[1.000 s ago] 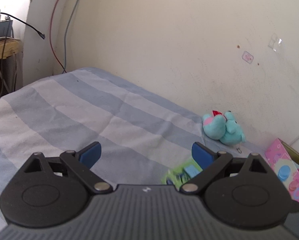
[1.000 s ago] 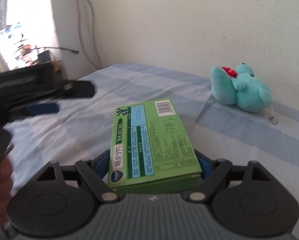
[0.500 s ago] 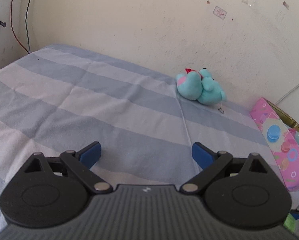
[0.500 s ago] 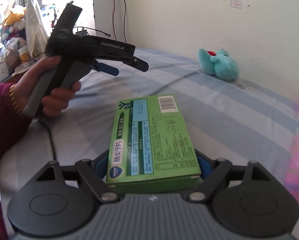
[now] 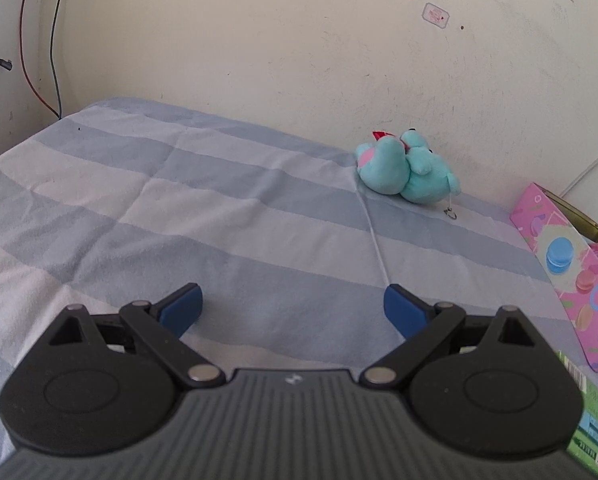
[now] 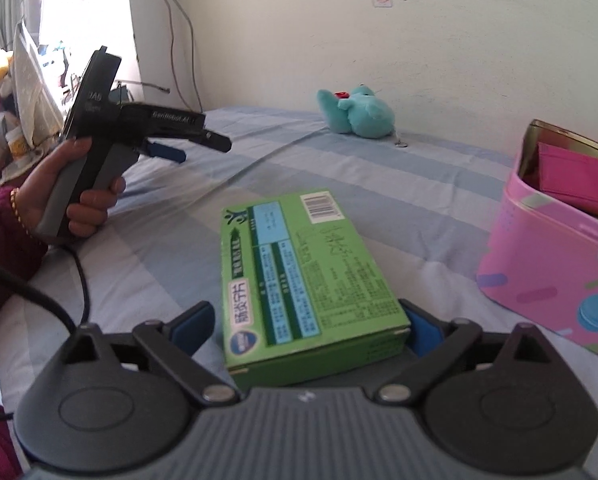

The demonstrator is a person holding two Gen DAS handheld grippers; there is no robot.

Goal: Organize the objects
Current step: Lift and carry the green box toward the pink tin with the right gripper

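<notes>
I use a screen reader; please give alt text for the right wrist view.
A green box lies on a striped bed between the opening right claw. A pink tin stands right; a hand holds the left claw.

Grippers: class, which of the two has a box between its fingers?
The right gripper: the green box lies between its opening jaws, a gap showing beside the left pad. The left gripper has only the striped sheet between its fingers.

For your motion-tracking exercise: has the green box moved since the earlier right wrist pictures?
Yes. The green box has travelled rightward over the bed: the pink tin, absent from the first picture, now stands close on its right, and the teal plush sits farther off.
</notes>
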